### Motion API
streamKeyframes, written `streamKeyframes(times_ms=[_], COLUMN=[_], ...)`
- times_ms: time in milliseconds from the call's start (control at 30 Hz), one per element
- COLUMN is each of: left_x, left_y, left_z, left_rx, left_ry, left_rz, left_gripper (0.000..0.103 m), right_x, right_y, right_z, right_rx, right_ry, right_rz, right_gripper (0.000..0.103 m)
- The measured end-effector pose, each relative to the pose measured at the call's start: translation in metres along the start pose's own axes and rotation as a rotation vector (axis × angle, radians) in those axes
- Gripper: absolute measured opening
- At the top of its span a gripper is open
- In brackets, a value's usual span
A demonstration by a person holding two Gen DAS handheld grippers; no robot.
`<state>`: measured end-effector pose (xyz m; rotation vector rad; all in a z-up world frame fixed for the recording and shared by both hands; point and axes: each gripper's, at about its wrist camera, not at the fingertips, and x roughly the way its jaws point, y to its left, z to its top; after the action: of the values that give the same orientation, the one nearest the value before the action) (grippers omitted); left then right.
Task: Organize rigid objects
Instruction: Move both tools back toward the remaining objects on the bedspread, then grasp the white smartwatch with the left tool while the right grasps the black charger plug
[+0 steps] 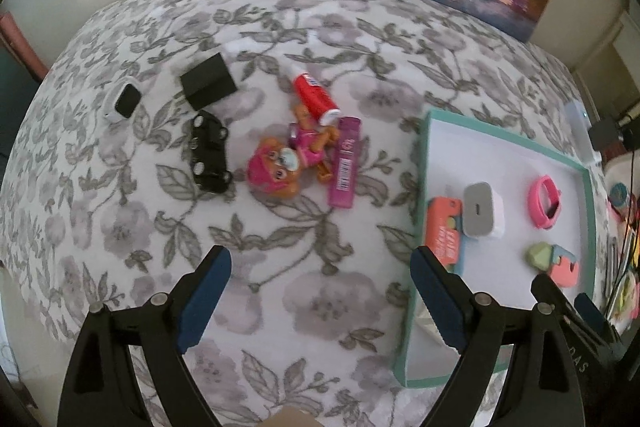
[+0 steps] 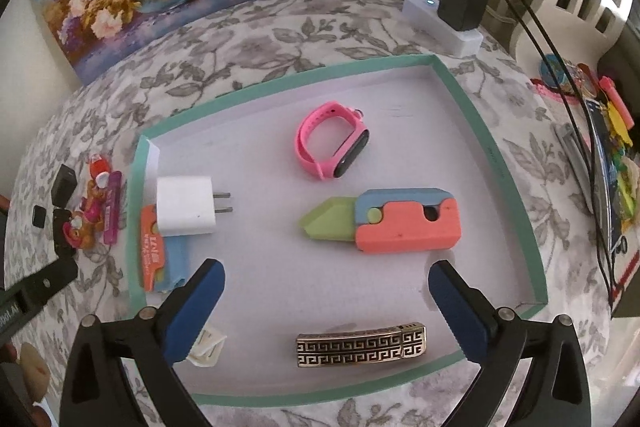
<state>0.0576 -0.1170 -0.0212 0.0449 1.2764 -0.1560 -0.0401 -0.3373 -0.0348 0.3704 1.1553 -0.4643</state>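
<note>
We've got both tongs wide open and empty, the right tongs [image 2: 326,301] over the teal tray [image 2: 500,163] with the hair clip [image 2: 361,344] at 6 o'clock, the left tongs [image 1: 320,291] over the floral desk [image 1: 120,227], toy pup [image 1: 280,159] at 12.

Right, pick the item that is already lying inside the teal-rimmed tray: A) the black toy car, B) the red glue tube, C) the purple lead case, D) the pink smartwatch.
D: the pink smartwatch lies on the white floor of the tray, while the other three sit out on the floral cloth.
</note>
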Motion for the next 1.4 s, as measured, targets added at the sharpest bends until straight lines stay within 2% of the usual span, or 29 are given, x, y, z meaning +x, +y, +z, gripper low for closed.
streamKeyframes(times_ms=[133, 333, 633, 800, 1133, 1300, 1400], left_x=[0.001, -0.004, -0.018, -0.016, -0.008, 0.006, 0.018], left_y=[0.011, 0.04, 0.098, 0.127, 0.19, 0.215, 0.232], left_z=[0.004, 0.012, 0.029, 0.038, 0.055, 0.066, 0.072], left_rx=[-0.032, -0.09, -0.167, -0.217, -0.352, -0.364, -0.374], left_ry=[-0.001, -0.032, -0.103, -0.103, -0.094, -0.083, -0.064], left_rz=[0.0, 0.042, 0.093, 0.064, 0.066, 0.021, 0.022], left_gripper=[0.091, 0.091, 0.091, 0.092, 0.092, 0.092, 0.092], right_x=[-0.001, -0.009, -0.026, -0.027, -0.016, -0.005, 0.002], right_y=[0.003, 0.013, 0.05, 0.078, 0.141, 0.171, 0.189], right_z=[0.001, 0.003, 0.01, 0.016, 0.032, 0.044, 0.052], right_rx=[-0.007, -0.011, -0.042, -0.08, -0.173, -0.206, -0.225], right_ry=[-0.002, -0.032, -0.095, -0.097, -0.068, -0.04, -0.025], right_rz=[0.014, 0.077, 0.178, 0.199, 0.23, 0.245, 0.249], right_gripper=[0.103, 0.103, 0.103, 0.103, 0.103, 0.103, 0.103])
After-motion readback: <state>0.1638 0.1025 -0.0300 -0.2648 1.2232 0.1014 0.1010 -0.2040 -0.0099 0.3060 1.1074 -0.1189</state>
